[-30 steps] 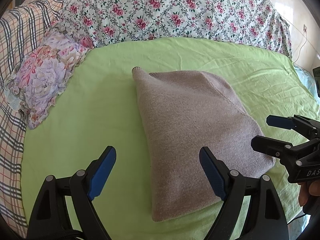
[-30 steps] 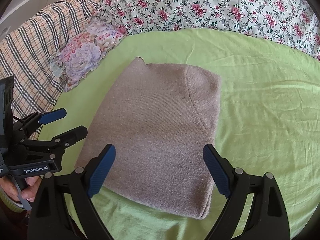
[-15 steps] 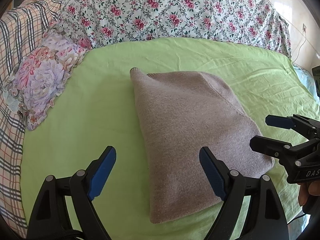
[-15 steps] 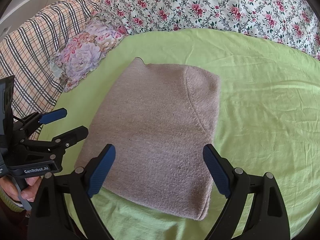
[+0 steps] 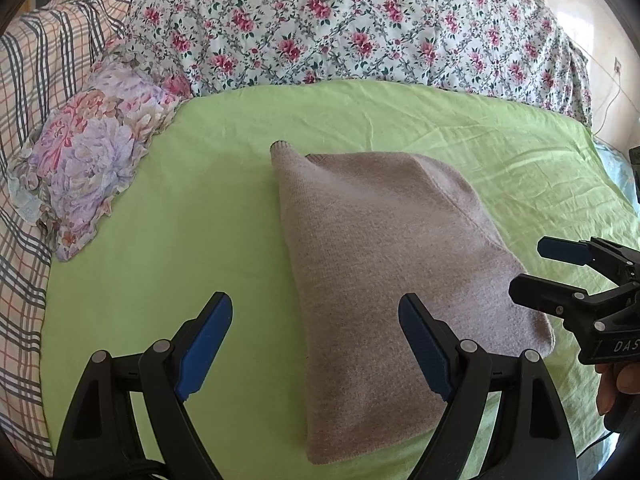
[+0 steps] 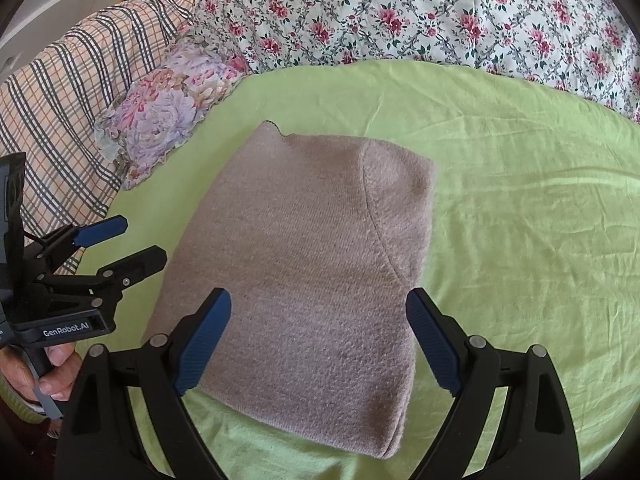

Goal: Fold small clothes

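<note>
Both claws hang spread and holding nothing: the left gripper (image 5: 316,344) off the near left edge of the folded grey-brown knit garment (image 5: 384,264), the right gripper (image 6: 320,340) over its near end. That garment lies flat on the green sheet (image 6: 520,200), long axis running away from the cameras, a small point at its far left corner. Beyond are a floral quilt (image 5: 360,28), a flowered pillow (image 5: 92,152) and a plaid blanket (image 6: 68,100).

My left gripper (image 5: 316,350) has drifted slightly left, so the sweater (image 5: 384,280) sits a bit further right in its view. Right-wrist view barely shifted; nothing else moved.
</note>
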Demonstrator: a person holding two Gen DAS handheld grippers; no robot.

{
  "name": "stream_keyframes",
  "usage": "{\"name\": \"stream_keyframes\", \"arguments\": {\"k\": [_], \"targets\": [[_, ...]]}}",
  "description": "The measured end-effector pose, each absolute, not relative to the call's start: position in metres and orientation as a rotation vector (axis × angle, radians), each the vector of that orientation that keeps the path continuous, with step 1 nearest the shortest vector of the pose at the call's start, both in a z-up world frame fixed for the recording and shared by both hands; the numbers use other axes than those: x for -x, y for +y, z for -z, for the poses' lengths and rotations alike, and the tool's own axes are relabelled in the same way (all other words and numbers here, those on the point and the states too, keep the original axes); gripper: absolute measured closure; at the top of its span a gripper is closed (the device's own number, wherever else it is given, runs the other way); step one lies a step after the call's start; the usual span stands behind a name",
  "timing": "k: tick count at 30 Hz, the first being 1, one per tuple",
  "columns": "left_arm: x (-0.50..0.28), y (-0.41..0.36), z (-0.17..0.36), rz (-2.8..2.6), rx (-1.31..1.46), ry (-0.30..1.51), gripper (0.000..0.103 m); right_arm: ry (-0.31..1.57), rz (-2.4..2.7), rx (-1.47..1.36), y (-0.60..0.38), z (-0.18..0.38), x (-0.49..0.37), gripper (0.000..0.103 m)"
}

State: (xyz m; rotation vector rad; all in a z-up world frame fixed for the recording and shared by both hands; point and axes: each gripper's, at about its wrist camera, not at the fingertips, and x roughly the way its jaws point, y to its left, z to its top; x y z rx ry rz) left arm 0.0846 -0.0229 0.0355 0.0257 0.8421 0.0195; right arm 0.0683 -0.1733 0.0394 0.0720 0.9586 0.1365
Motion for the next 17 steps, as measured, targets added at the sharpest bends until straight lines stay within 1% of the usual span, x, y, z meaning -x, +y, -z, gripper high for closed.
{"name": "stream_keyframes", "arguments": {"k": [17], "targets": [[-0.086, -0.022, -0.026, -0.038, -0.002, 0.864, 0.017, 0.964, -0.129, -0.088, -0.166, -0.028, -0.07, 0.014]]}}
